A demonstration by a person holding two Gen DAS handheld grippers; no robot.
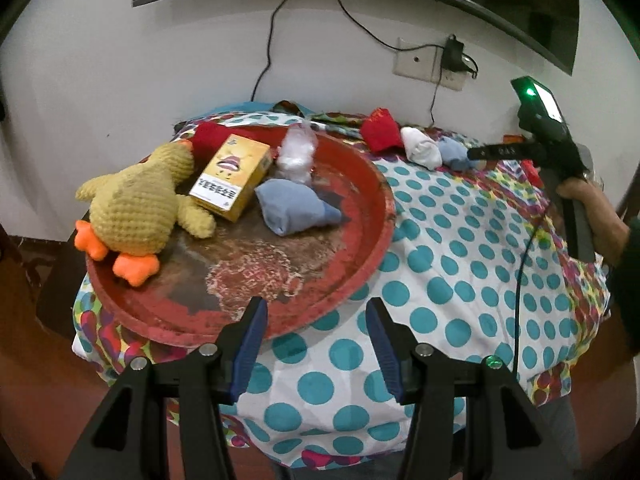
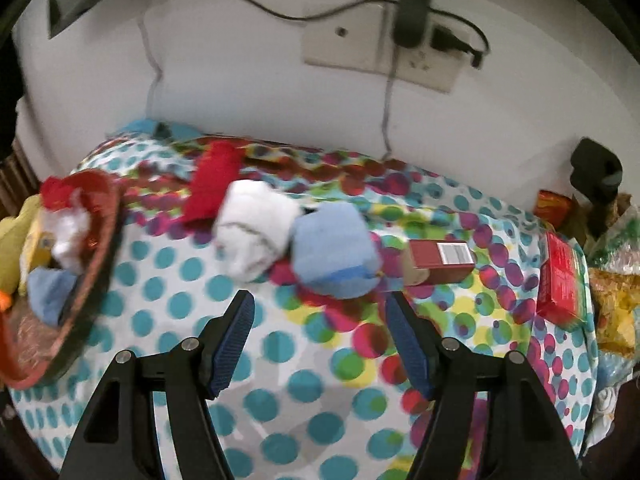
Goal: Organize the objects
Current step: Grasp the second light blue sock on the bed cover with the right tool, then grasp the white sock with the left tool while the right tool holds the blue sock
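Note:
A round red tray [image 1: 372, 236] on the dotted cloth holds a yellow plush duck [image 1: 136, 200], a yellow box [image 1: 232, 176], a blue sock bundle [image 1: 292, 208], a clear bag [image 1: 296, 156] and a red bundle [image 1: 208, 138]. My left gripper [image 1: 316, 320] is open and empty over the tray's near rim. On the cloth lie a red bundle [image 2: 212, 188], a white bundle [image 2: 256, 228] and a blue bundle [image 2: 332, 252]. My right gripper [image 2: 320, 312] is open and empty just short of the blue bundle. It also shows in the left wrist view [image 1: 476, 154].
A dark red carton [image 2: 440, 266] and a red packet [image 2: 560, 284] lie right of the bundles. Snack bags [image 2: 612, 300] crowd the table's right edge. The wall, a socket [image 2: 380, 52] and cables stand behind. The tray [image 2: 100, 248] is at left.

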